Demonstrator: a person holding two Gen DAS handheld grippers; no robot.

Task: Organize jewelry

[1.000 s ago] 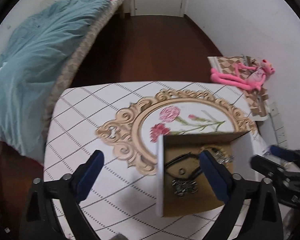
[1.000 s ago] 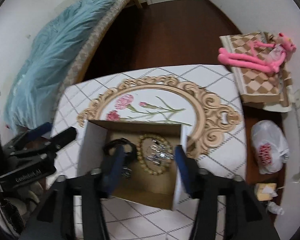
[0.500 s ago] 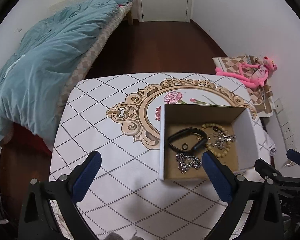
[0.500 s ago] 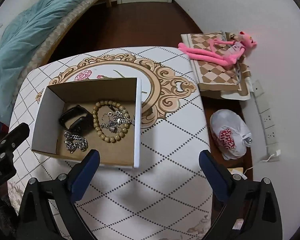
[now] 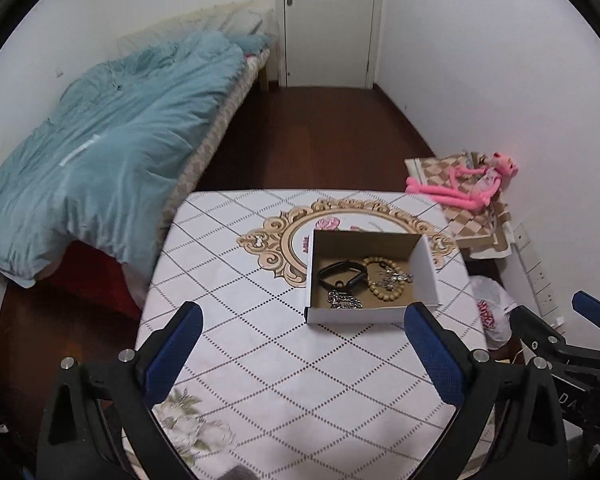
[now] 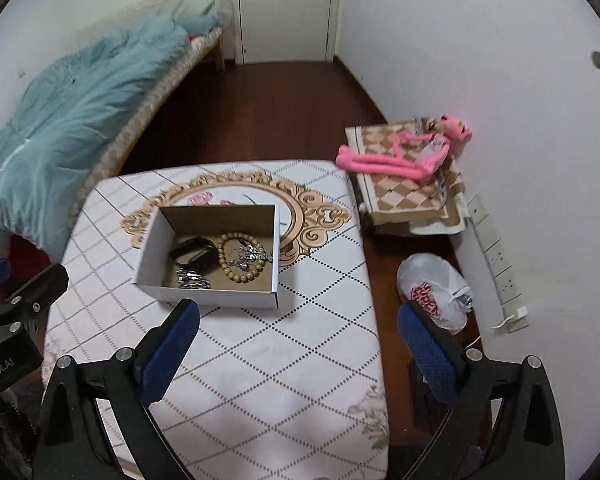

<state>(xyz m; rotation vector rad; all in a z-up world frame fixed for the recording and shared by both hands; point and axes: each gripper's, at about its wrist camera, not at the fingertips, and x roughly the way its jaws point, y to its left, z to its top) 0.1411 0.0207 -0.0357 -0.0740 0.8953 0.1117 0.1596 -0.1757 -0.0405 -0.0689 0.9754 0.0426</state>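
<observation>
An open white cardboard box (image 5: 424, 268) (image 6: 152, 248) stands on the table with the patterned cloth (image 5: 260, 360) (image 6: 280, 360). Inside lie a black band (image 5: 340, 274) (image 6: 192, 254), a wooden bead bracelet (image 5: 384, 292) (image 6: 240, 276), a silver chain (image 5: 346, 300) (image 6: 192, 280) and a silver charm piece (image 5: 394, 278) (image 6: 246, 256). My left gripper (image 5: 302, 354) is open and empty, held back and above the table's near side. My right gripper (image 6: 298, 350) is open and empty, likewise pulled back, right of the box.
A bed with a blue duvet (image 5: 100, 152) lies at the left. A pink plush toy (image 6: 400, 158) rests on checkered cushions at the right. A white plastic bag (image 6: 432, 288) sits on the floor by the wall sockets. A closed door (image 5: 328, 20) is at the far end.
Both grippers have pulled back and up from the box. The right gripper, earlier narrow over the box's contents, has opened wide. The jewelry stays in the box.
</observation>
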